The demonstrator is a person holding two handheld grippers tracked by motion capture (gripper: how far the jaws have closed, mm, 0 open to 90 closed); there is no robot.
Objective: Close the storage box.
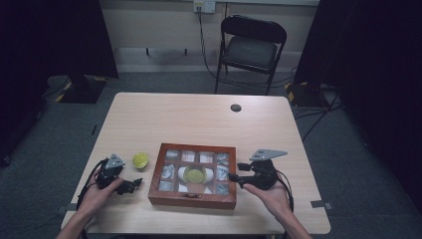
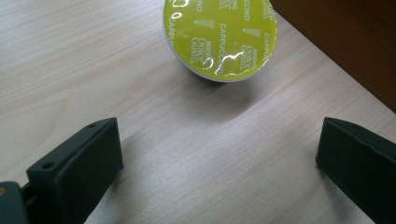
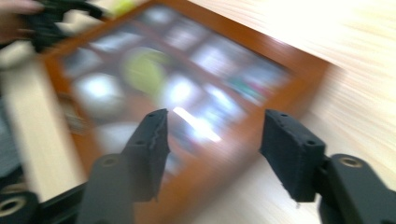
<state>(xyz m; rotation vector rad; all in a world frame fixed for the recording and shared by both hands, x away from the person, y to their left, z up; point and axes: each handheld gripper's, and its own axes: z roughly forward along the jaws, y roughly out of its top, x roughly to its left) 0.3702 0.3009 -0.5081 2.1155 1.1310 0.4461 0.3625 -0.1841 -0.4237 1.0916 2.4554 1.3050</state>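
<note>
As seen from above, my tabletop [image 1: 199, 114] carries a wooden box [image 1: 193, 198] with a glazed, gridded lid near my edge, and a lime capsule [image 1: 140, 160] on the bare wood just beside the box's left side, not touching it. Largest first: I judge the box stiff and fairly heavy, its glass panes fragile, so any hold belongs on the wooden frame, not the lid's centre. A second lime capsule [image 1: 194, 175] shows through the middle pane; the other compartments hold pale shapes I cannot identify. My right tongs [image 1: 235, 175] hover at the box's right edge with jaws spread and nothing between them; their own view [image 3: 212, 140] is smeared by motion, so the box's [image 3: 187, 93] contents there are unreadable. My left tongs [image 1: 133, 185] rest low near the front left corner of the box, jaws wide apart and empty [image 2: 219, 154]. Directly ahead of them sits the loose capsule [image 2: 219, 39], foil lid up, printed CAPPUCCINO, its upper part cut off by the frame. I judge it light, thin-walled and easily dented, with slick foil; best to pinch it across the rim or sidewall, gently. Its body under the lid is hidden.
</note>
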